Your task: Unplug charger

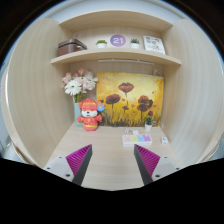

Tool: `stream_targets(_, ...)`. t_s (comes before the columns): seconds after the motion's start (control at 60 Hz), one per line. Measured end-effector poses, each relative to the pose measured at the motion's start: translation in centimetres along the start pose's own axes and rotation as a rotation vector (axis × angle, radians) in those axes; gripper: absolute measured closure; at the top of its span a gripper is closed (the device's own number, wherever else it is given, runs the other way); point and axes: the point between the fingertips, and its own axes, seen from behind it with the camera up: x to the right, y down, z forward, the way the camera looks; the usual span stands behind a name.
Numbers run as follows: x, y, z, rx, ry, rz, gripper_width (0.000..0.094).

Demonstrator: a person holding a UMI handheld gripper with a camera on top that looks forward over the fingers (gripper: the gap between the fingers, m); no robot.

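The gripper point(113, 160) hovered with jaws apart and nothing between them. The white charger point(140, 140) seemed to lie far right on the desk point(105, 165), by the flower panel point(131, 98). A misjudged reach risked knocking the red figurine point(90, 115)

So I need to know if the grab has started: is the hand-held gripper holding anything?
No, the hand-held gripper is open, with only bare desk between its fingers.
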Motion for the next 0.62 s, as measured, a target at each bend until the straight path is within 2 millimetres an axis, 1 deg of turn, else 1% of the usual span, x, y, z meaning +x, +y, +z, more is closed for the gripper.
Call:
stream_targets(0.067,-1.0,0.9,-0.6,-0.011,-0.019,-0.003,0.0088)
stream_targets(0.267,-1.7,2.3,-1.8,-0.032,-0.025,-0.004,0.0084)
stream_targets(0.4,-1.7,2.7,-2.0,-0.040,-0.025,-0.004,0.0086)
stream_targets(0.5,-1.7,3.6,-2.1,-0.051,-0.027,-0.002,0.0087)
stream_targets(0.617,-1.8,4.1,-2.2,-0.061,-0.026,0.000,0.0087)
